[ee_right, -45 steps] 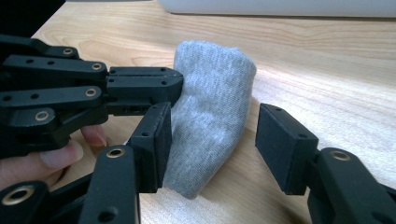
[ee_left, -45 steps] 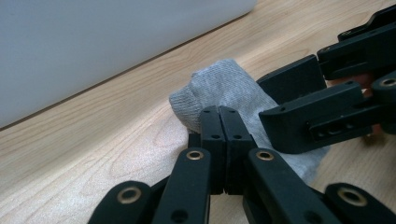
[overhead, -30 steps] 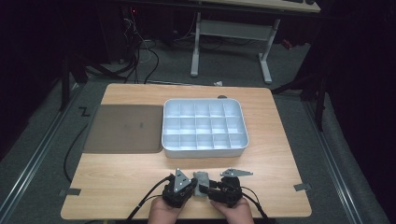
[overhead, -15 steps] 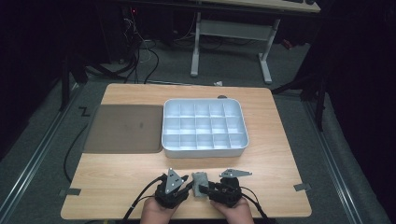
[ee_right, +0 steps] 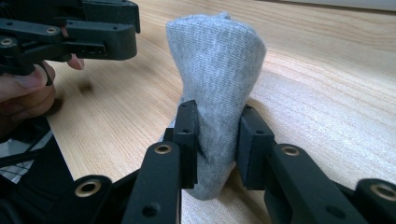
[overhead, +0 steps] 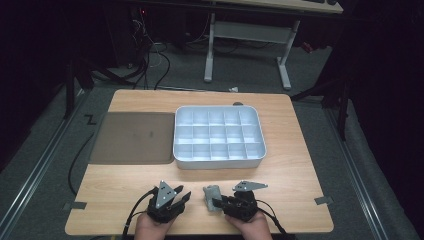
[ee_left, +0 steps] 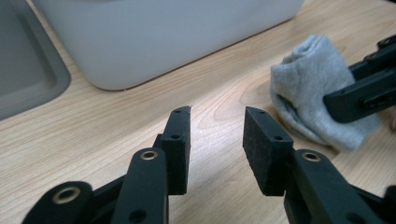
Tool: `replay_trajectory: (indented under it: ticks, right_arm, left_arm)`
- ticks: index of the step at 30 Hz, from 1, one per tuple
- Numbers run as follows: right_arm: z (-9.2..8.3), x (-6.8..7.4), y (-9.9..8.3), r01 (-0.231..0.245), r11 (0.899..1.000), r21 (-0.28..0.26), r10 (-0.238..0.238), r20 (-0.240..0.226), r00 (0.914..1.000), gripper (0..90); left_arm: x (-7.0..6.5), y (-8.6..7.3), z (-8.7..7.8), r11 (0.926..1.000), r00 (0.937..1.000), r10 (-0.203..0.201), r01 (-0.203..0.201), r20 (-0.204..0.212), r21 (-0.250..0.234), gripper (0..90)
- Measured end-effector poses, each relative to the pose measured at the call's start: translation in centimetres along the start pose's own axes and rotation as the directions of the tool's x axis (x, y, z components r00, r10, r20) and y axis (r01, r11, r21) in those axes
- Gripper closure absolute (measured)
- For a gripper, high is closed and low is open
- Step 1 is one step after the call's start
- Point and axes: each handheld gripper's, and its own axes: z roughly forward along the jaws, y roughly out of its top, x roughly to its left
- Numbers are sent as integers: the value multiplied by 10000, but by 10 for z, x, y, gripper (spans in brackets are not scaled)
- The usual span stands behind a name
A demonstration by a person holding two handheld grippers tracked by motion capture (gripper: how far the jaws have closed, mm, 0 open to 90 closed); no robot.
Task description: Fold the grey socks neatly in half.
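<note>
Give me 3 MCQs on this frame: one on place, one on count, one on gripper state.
1. Where is the grey sock?
A. in the tray
B. on the table near the front edge
C. on the dark mat

2. How many rows of compartments does the white tray have?
A. three
B. five
C. one

3. What is the right gripper doing?
A. open, empty
B. shut on the sock
C. shut on the tray rim

Key: 1 B, the sock lies on the wood between the two grippers; 2 A, the high view shows three rows; 3 B, the right gripper view shows its jaws pinching the sock, while the left gripper is open.
</note>
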Motion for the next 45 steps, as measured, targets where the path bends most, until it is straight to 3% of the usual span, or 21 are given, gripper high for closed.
replay_trajectory:
  ticks: [6, 9, 14, 34, 41, 42, 43, 45]
  right_arm:
    - [-2, 5, 2, 345, 9994, 81, -347, 259, 9991, 742]
    - [-4, 7, 2, 671, 9977, 100, -675, 468, 9966, 742]
    - [-11, 6, 4, 710, 9975, -43, -705, 713, 9950, 741]
    - [-28, -10, -1, 641, 9978, -173, -613, 1292, 9897, 742]
    - [-34, -12, -1, 939, 9956, 8, -923, 1933, 9768, 742]
    - [-36, -12, -1, 918, 9958, 28, -904, 2059, 9744, 742]
    - [-37, -13, -1, 887, 9961, 40, -875, 2107, 9736, 742]
    - [-39, -15, -1, 905, 9959, 18, -886, 2234, 9707, 742]
  left_arm:
    - [0, 0, -3, 9988, 9977, 443, -454, -521, -199, 589]
    - [2, -1, -4, 9987, 9969, 445, -459, -649, -202, 573]
    - [4, -1, -3, 9992, 9967, 377, -384, -716, -90, 552]
    - [11, -2, -4, 10000, 9997, 91, -91, -229, 18, 496]
    - [12, -2, -4, 9999, 9998, 78, -77, -200, 72, 495]
    - [14, -2, -5, 9993, 9993, 317, -312, -218, 201, 495]
    - [13, -2, -4, 9999, 9998, 84, -82, -186, 65, 494]
    - [14, -2, -5, 10000, 9998, 70, -70, -197, 25, 488]
